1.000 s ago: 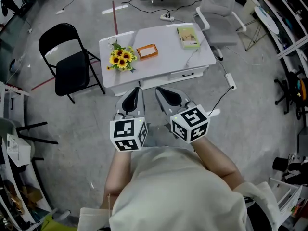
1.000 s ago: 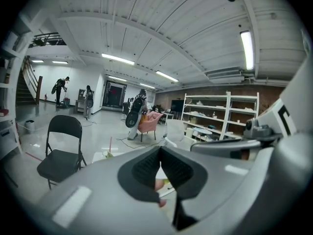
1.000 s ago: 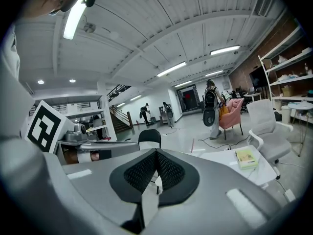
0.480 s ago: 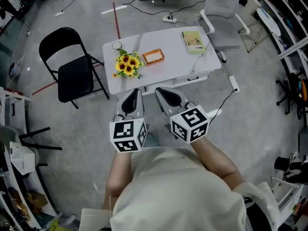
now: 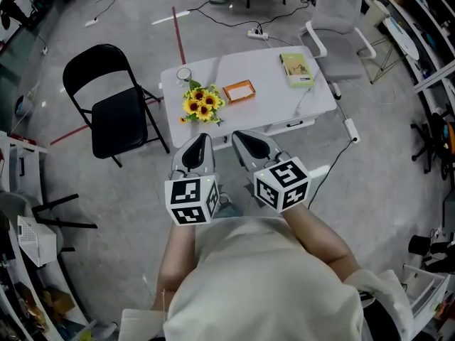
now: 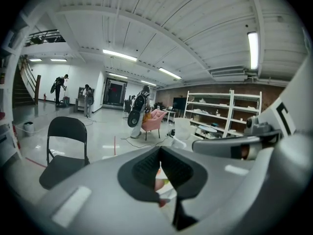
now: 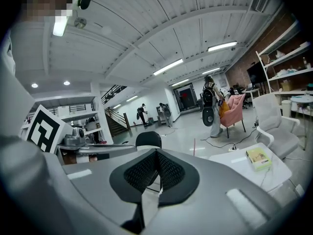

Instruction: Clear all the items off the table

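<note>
We hold both tools low in the middle of the head view, side by side and just short of the bench, which sits above them in the upper middle of the frame. The left tool has its jaws pressed together with nothing between them, and the right tool is closed and empty in the same way.

Everything to be cleared lies on the bench:
- A bunch of sunflowers is at its left end.
- A small round container sits just above the flowers, near the upper left corner.
- An orange tray lies just right of the flowers.
- A green book lies well apart from the tray, towards the upper right corner.

A black folding chair stands on the floor left of the bench. A white office chair stands at the upper right.
</note>
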A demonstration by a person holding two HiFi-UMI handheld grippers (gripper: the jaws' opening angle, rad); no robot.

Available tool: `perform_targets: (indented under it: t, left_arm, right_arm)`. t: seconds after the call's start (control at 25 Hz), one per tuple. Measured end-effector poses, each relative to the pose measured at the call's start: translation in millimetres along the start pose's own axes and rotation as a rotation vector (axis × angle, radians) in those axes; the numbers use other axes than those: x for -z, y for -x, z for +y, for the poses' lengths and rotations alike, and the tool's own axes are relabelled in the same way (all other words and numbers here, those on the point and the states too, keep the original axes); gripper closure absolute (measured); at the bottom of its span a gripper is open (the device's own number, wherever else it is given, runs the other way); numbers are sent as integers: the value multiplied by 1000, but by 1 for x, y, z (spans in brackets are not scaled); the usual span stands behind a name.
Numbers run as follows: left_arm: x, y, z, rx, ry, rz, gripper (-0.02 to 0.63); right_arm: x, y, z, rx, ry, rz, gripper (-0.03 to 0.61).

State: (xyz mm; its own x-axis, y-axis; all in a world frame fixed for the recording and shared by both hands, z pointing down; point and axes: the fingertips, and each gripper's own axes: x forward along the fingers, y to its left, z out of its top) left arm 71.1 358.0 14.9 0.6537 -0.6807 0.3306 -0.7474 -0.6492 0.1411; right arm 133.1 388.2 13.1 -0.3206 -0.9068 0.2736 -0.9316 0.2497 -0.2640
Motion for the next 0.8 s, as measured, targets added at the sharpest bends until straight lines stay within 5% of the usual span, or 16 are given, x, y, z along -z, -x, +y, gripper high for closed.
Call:
perform_targets:
  t: [0.8]
  left_arm:
    - [4, -21, 75, -25, 31, 21, 604]
  right_arm:
    - [5, -63, 0, 48, -1, 40, 581]
